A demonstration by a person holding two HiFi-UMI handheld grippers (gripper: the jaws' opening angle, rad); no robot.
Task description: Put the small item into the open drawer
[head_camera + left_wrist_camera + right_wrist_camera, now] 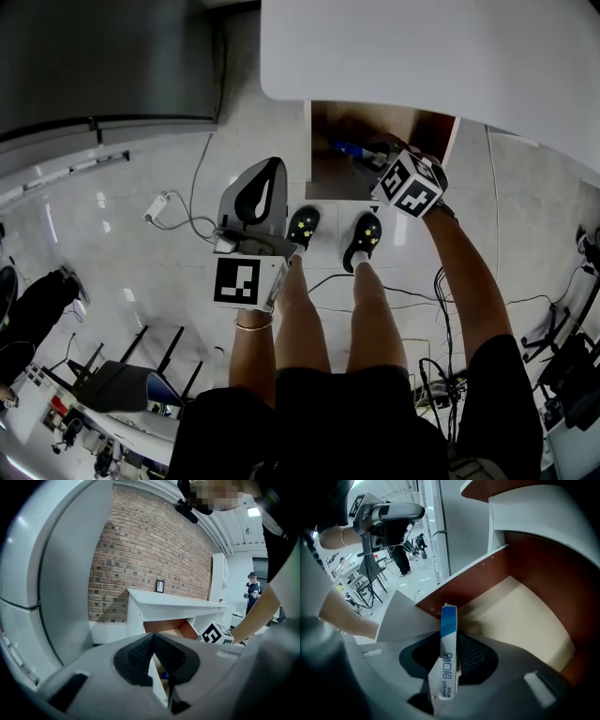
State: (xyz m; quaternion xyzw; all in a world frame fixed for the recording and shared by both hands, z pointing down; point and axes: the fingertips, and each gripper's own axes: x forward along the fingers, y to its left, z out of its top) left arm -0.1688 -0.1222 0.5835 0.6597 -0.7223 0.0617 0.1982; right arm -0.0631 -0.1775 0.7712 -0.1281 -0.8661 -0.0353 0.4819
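The small item is a slim blue and white box [448, 648]. It stands upright between the pads of my right gripper [450, 637], which is shut on it. In the head view the right gripper [367, 155] reaches over the open drawer [323, 178] under the white desk [422, 56], and the box's blue end [345, 147] shows inside the drawer. The drawer's pale floor [520, 611] lies bare below the box. My left gripper [273, 169] hangs left of the drawer over the floor, its jaws together with nothing between them [152, 637].
The person's feet in black shoes [305, 225] stand right in front of the drawer. Cables and a white adapter [157, 206] lie on the glossy floor. A grey cabinet [103, 66] stands at the far left, and chairs [122, 375] at the lower left. A brick wall [140, 550] backs the desk.
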